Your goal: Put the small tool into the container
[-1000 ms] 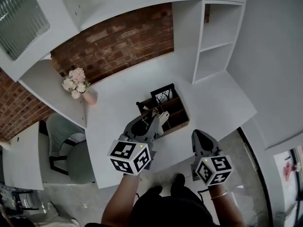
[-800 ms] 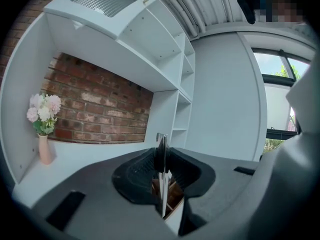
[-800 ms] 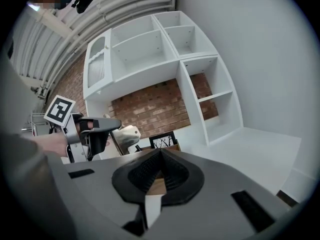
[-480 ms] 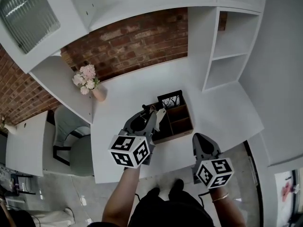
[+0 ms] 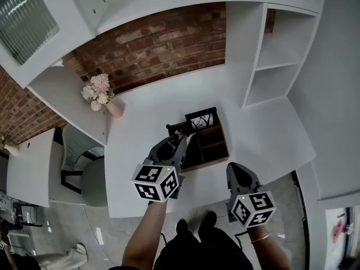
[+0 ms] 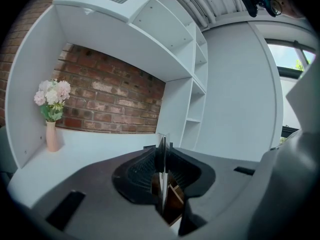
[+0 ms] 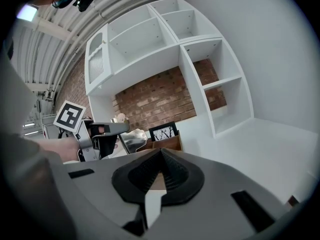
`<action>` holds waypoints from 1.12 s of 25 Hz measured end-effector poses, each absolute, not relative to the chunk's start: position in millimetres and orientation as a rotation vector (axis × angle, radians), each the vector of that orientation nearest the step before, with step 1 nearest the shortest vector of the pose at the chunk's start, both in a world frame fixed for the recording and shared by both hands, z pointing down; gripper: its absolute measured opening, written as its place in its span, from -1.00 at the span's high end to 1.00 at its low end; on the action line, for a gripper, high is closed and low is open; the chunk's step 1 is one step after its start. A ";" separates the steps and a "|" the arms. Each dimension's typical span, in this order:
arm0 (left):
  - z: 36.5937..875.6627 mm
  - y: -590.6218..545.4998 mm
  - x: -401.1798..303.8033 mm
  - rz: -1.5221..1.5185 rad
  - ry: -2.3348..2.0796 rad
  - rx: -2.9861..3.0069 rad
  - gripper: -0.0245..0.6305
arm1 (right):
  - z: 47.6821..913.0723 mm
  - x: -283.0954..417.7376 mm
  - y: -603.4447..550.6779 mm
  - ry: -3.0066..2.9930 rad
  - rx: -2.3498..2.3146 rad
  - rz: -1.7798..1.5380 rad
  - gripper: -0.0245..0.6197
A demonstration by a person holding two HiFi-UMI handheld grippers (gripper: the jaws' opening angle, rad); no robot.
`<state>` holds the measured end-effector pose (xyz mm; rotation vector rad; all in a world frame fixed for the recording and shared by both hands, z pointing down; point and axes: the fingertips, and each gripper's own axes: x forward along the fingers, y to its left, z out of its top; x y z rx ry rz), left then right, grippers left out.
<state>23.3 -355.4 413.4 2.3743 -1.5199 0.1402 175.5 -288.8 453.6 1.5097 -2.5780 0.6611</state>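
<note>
Small tool gripped, not yet in the container.
Left hand-held gripper [image 5: 180,139] is clamped on the small tool [image 5: 185,133] at the left rim of the container [image 5: 209,160] on the bench [image 5: 140,117]. Right hand-held gripper [image 5: 234,169] is closed and empty. Lower and release left to do.

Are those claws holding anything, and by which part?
The left gripper pinches the small tool by its thin flat part; the right gripper holds nothing.

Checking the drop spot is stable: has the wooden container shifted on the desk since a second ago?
No. The wooden container sits at the same spot between the vase and the shelf upright.
</note>
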 end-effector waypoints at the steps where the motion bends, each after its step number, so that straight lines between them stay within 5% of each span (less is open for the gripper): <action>1: 416.7 -355.5 22.7 0.145 -1.516 2.369 0.67 | 454.9 175.7 -288.7 -2.574 1.509 0.663 0.91; 28: 477.4 -357.7 17.9 0.295 -1.424 2.303 0.67 | 462.0 163.5 -282.5 -2.530 1.504 0.612 0.91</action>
